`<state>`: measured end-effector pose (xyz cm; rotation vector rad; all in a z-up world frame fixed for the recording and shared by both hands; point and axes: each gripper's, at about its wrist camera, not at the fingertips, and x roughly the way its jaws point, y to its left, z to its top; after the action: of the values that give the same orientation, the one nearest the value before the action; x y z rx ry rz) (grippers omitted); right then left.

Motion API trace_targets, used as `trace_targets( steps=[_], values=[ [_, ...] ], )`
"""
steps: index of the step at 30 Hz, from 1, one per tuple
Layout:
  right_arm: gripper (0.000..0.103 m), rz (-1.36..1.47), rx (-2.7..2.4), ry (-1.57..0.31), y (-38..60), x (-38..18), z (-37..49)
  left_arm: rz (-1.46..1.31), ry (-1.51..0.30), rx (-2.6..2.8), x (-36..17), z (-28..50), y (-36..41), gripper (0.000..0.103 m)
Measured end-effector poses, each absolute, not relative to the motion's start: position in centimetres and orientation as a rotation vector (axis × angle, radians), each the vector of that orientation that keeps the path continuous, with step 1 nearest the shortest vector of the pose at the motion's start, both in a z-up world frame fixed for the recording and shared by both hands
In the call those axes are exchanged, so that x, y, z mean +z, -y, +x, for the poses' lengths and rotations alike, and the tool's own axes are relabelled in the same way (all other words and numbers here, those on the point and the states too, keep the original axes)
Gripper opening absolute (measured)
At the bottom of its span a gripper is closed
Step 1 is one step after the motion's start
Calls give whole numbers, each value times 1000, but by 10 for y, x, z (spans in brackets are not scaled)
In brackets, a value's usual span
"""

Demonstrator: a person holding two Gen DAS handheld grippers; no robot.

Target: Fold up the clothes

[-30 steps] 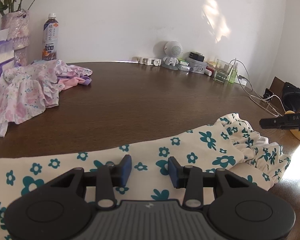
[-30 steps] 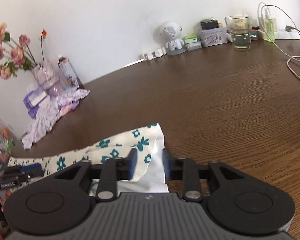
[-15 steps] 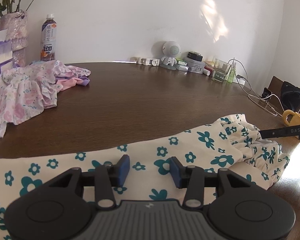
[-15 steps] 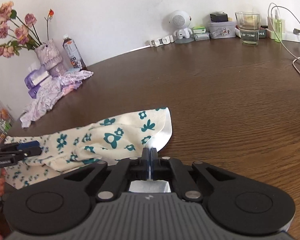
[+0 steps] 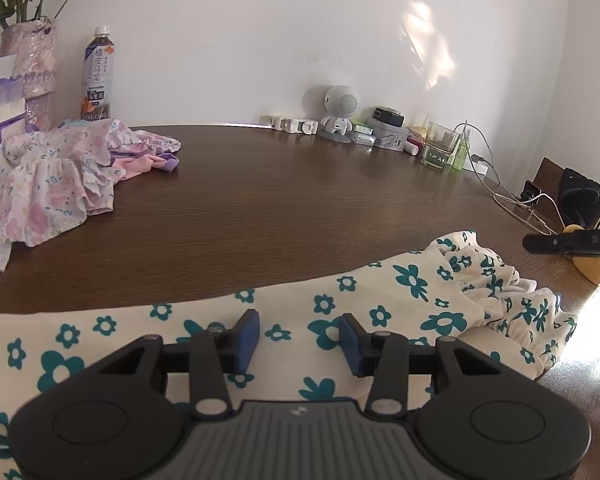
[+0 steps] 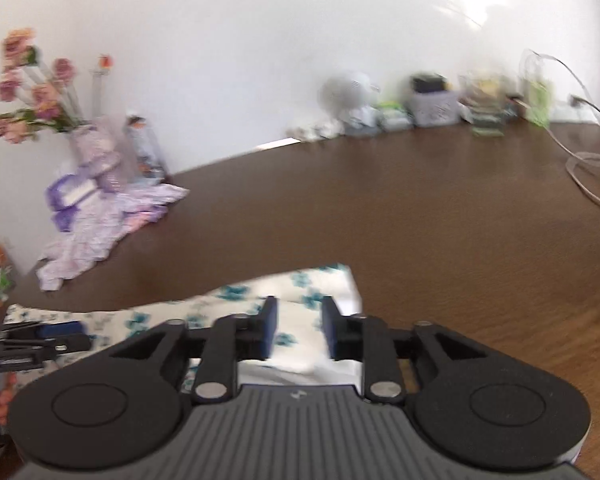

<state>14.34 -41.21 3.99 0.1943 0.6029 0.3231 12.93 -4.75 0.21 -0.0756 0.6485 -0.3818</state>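
A dark brown wooden surface point(image 5: 300, 208) runs out in front of me to a white wall, and the work lies at its near edge. Right under my left gripper point(image 5: 299, 338) is the cream garment with teal flowers point(image 5: 380, 300); this gripper's blue pads stand well apart with nothing between them, hovering over the cloth. The garment's long axis runs side to side across my view, from beyond my left pad out to a gathered, ruffled end point(image 5: 512, 300) far off to the right. My right gripper point(image 6: 299, 330) is also parted and holds nothing; the folded white-and-flowered corner point(image 6: 332, 280) lies directly beneath and just ahead of its pads, though that view is blurred. So the right gripper is the nearer one to that ruffled end, the left nearer the middle of the cloth. I judge the next fold has to go along the long axis, each gripper pinching what lies below it.

Farther out to my left sits a heap of pink and lilac floral clothes point(image 5: 52, 176), still unfolded. Beyond it stand a tea bottle point(image 5: 98, 76) and a vase of flowers point(image 5: 32, 56); against the wall ahead, a small white robot-shaped speaker point(image 5: 340, 112) and a drinking glass point(image 5: 438, 146).
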Motion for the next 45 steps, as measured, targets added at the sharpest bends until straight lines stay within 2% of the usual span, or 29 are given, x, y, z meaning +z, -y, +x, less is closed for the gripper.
trace_targets(
  steps=[5,8,15,22,31,37,39,45],
  values=[
    [32,69,422,-622,367,34,144,-84,-646,-386,2,129,46,43],
    [24,41,414,-702,360,17,147,-102,-645,-394,1,130,43,43],
    [25,84,374,-705,364,7,137,-127,-642,-406,1,131,39,43],
    [25,109,392,-551,356,35,117,-151,-641,-414,0,131,36,43],
    [27,70,373,-661,336,8,124,-104,-642,-416,11,127,47,45],
    [40,133,355,-619,345,19,109,-41,-582,-556,31,115,85,49],
    [50,157,320,-602,353,23,99,-24,-597,-584,27,115,96,49],
    [63,277,190,-593,400,30,64,-12,-654,-604,6,123,115,50]
  ],
)
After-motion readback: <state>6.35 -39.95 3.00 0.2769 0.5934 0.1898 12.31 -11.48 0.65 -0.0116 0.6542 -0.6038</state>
